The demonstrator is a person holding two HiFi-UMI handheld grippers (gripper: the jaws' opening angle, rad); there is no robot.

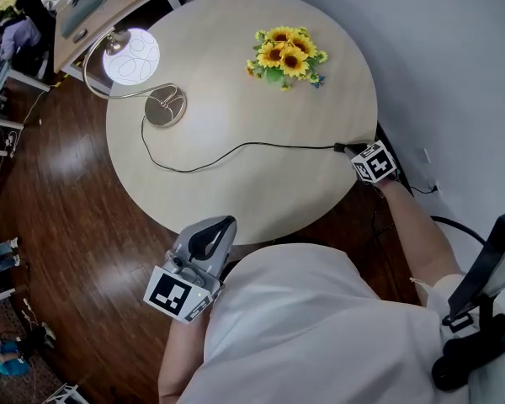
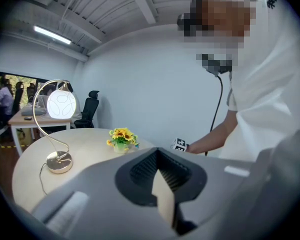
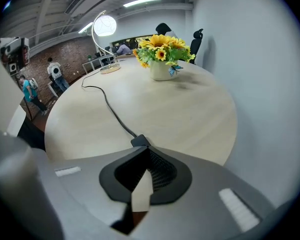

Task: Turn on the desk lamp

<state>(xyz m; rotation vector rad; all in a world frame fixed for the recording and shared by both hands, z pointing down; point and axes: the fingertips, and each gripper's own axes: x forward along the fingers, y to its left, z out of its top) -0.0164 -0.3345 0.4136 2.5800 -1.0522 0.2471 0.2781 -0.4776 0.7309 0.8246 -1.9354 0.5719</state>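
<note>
The desk lamp stands at the table's far left, with a round white globe [image 1: 132,55] that glows, a curved gold stem and a gold base [image 1: 165,107]. Its black cord [image 1: 236,148] runs across the table to a small inline switch [image 1: 343,148] at the right rim. My right gripper [image 1: 355,151] is shut, its tips right at that switch [image 3: 140,141]. Whether they touch it I cannot tell. My left gripper [image 1: 222,224] is shut and empty, held off the table's near edge. The lit globe [image 2: 61,104] also shows in the left gripper view, and the globe [image 3: 104,25] in the right gripper view.
A small pot of sunflowers [image 1: 287,57] stands at the far right of the round pale table [image 1: 261,192]. Dark wood floor surrounds the table, a white wall runs along the right, and desks with people are far off at the left.
</note>
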